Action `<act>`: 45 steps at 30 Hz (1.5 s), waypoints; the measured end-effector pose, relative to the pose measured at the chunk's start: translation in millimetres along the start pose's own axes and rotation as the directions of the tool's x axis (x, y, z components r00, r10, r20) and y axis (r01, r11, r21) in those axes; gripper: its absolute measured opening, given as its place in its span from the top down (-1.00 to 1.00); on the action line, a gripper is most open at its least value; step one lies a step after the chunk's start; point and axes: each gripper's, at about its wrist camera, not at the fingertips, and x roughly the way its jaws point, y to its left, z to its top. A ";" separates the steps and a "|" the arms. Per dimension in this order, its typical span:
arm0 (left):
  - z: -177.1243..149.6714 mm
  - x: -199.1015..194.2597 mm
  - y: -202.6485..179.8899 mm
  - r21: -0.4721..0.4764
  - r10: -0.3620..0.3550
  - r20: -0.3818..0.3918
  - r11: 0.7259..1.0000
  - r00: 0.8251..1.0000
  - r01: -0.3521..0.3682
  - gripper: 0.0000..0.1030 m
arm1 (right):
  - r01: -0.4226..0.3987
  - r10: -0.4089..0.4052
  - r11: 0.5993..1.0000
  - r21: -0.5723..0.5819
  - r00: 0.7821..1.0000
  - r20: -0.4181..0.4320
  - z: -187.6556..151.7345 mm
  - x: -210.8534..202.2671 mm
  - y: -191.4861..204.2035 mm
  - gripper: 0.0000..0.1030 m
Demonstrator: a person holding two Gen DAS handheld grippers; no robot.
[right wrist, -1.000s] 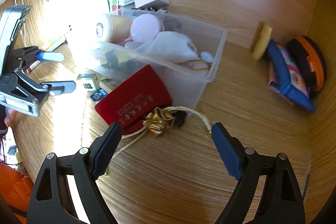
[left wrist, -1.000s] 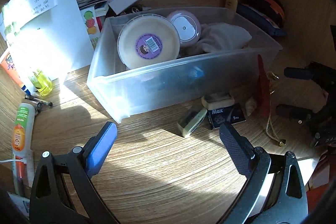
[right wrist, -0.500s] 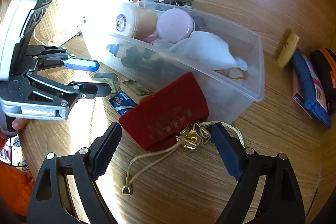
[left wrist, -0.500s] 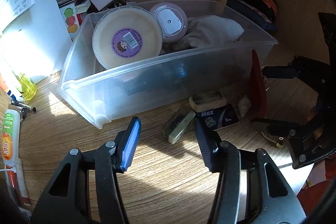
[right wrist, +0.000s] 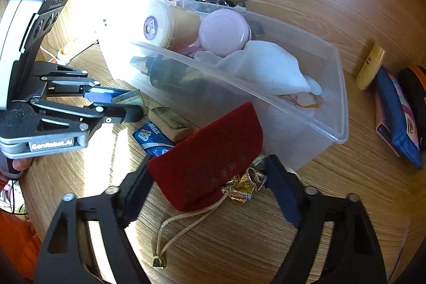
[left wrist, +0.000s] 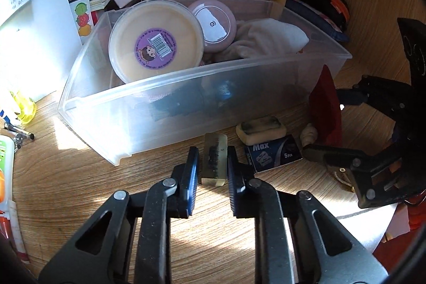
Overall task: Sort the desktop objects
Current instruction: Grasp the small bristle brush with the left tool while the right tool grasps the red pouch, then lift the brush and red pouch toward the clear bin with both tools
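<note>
While sunlight crosses the wooden tabletop, the left gripper is clenched on a smudged translucent eraser lying just in front of the clear plastic bin; its blue pads press the eraser's two long sides. A second, dirty white eraser and a blue "Max" box lie just beside it. The right gripper straddles a red velvet pouch with a gold bow and drawstring; its jaws are closing, the pouch between them but the pads not yet plainly pressing on it. The bin already holds a cream tub, a pink round case and a white cloth. Judged step: paired pickup of loose items for the bin. The next move calls for lifting the eraser clear of the near wall, and for a firm closure on the pouch body so the cord does not drag
</note>
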 end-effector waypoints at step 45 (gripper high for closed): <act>18.8 -79.3 4.1 -0.073 0.057 0.280 0.997 0.958 -0.038 0.70 | 0.052 -0.077 0.994 0.101 0.961 0.267 4.7 -111.8 -31.5 0.60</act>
